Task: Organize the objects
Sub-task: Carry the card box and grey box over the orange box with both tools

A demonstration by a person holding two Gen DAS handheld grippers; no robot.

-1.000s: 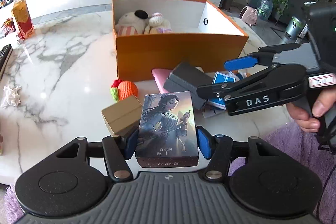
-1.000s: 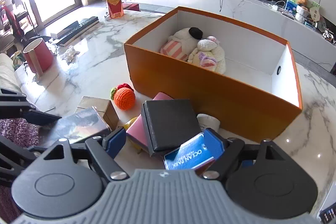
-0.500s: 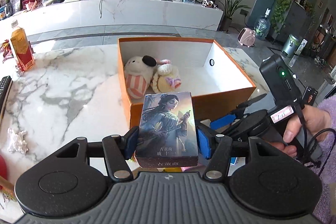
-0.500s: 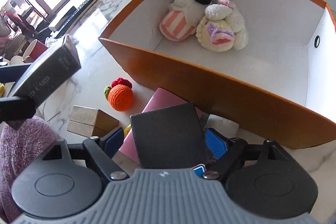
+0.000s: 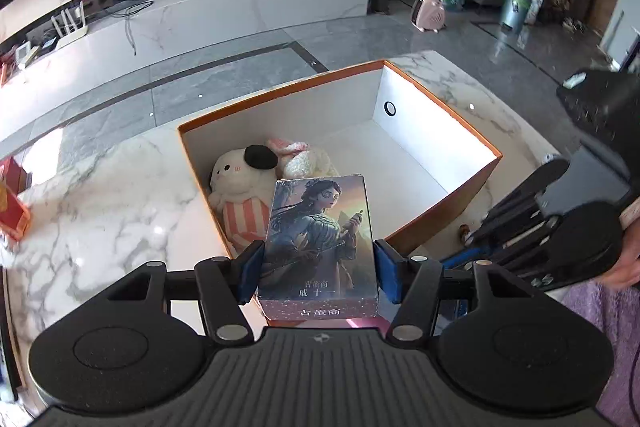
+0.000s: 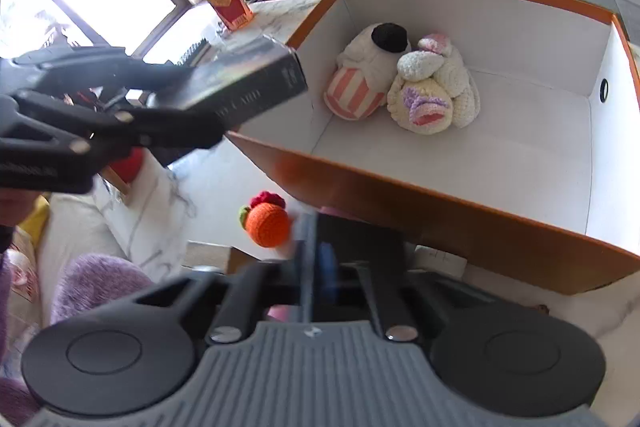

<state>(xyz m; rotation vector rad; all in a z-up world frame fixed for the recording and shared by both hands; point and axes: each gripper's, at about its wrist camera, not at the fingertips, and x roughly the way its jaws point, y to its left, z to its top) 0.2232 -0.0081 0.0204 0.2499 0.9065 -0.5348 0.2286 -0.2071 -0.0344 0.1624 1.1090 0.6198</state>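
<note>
We hold the illustrated card box in left tongs over the orange-walled cardboard box; next: lower w/ care, release. Right tongs just closed, apparently on the flat black case.

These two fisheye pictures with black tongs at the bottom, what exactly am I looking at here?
Each picture comes from a camera on a handheld two-finger gripper; a person holds one in each hand.

The left gripper is clamped on a picture-printed card box, raised above the orange cardboard box with white inside on the white marble table. That box holds a white plush with a black ear and a cream crocheted toy.

The right gripper has just been closing on a flat black case; blur hides whether the pads press it. An orange crocheted ball lies on the table.
</note>
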